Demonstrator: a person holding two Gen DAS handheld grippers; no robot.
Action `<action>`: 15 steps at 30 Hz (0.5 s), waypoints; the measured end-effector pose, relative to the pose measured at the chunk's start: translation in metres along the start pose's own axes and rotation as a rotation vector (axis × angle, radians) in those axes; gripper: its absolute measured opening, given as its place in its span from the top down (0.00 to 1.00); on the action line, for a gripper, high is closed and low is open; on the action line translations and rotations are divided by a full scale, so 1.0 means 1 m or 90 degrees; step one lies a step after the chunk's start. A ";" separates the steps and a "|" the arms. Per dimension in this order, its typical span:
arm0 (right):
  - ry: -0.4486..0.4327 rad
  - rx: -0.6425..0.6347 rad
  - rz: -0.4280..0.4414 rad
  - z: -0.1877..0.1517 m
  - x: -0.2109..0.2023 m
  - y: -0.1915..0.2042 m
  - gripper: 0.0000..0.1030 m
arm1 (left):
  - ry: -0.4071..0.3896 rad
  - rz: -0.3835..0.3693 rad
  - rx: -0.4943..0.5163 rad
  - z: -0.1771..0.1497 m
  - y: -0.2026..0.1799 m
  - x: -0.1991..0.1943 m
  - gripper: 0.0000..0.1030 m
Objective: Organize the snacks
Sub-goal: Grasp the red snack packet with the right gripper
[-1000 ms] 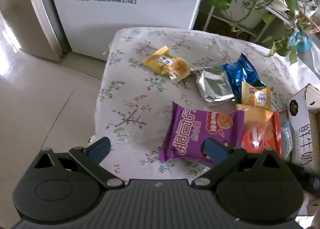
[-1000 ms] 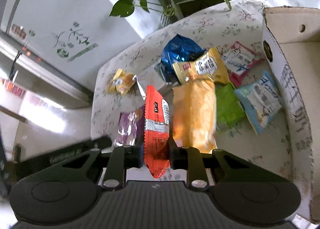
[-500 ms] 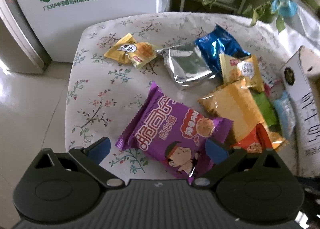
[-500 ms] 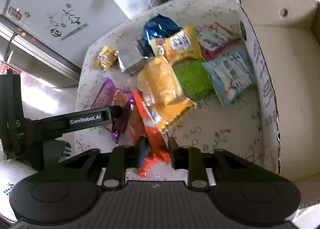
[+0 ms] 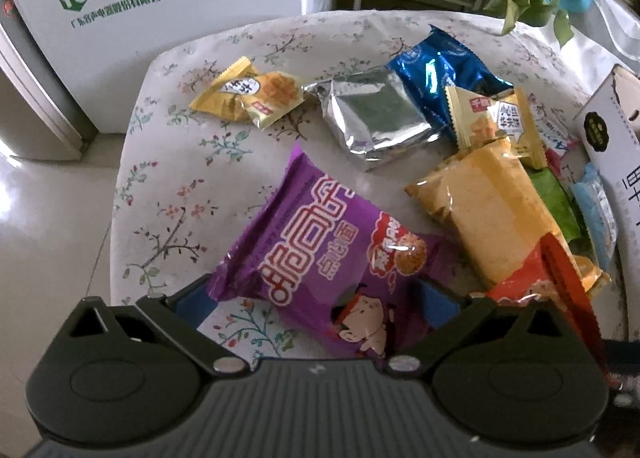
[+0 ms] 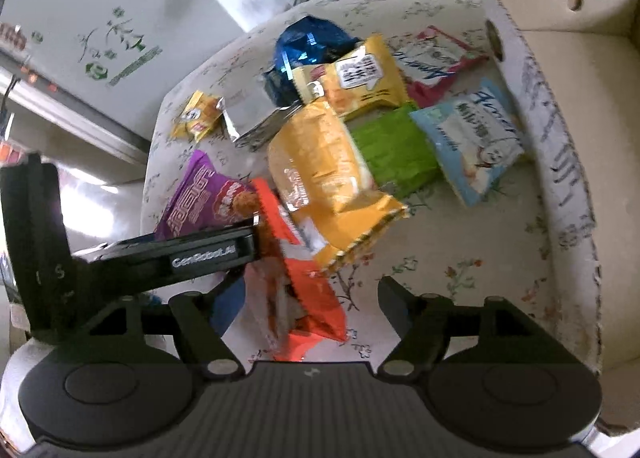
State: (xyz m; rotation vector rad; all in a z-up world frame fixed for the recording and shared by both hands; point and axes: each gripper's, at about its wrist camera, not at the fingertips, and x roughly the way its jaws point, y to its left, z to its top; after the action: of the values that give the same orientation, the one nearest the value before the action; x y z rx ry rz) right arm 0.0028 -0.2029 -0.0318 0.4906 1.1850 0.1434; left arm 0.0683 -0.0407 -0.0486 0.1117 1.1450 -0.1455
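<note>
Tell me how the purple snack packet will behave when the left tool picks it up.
The purple snack packet looks puffed and crinkled, so it is probably light and gives under squeeze. Its glossy film may slip between the pads. One end already lies between the open left tool, so a hold there would likely leave the far end drooping.

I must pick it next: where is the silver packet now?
In the left wrist view the silver packet lies upper centre on the table, between the small yellow packet and the blue packet.

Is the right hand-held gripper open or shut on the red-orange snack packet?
Open. The right hand-held gripper has just been opening; the red-orange snack packet lies between its spread fingers, unpressed.
</note>
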 end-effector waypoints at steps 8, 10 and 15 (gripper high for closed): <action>0.021 -0.018 0.010 -0.002 0.005 0.007 0.61 | -0.013 -0.037 -0.022 -0.006 0.007 -0.002 0.19; 0.017 -0.028 0.024 -0.003 0.001 0.009 0.65 | -0.020 -0.039 -0.023 -0.007 0.008 -0.007 0.33; -0.002 -0.049 0.036 -0.001 -0.008 0.013 0.69 | -0.022 -0.061 -0.038 -0.011 0.015 -0.015 0.58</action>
State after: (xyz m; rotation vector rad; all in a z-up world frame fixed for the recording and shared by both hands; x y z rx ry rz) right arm 0.0003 -0.1941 -0.0202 0.4561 1.1580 0.2358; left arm 0.0551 -0.0228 -0.0396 0.0003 1.1201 -0.1977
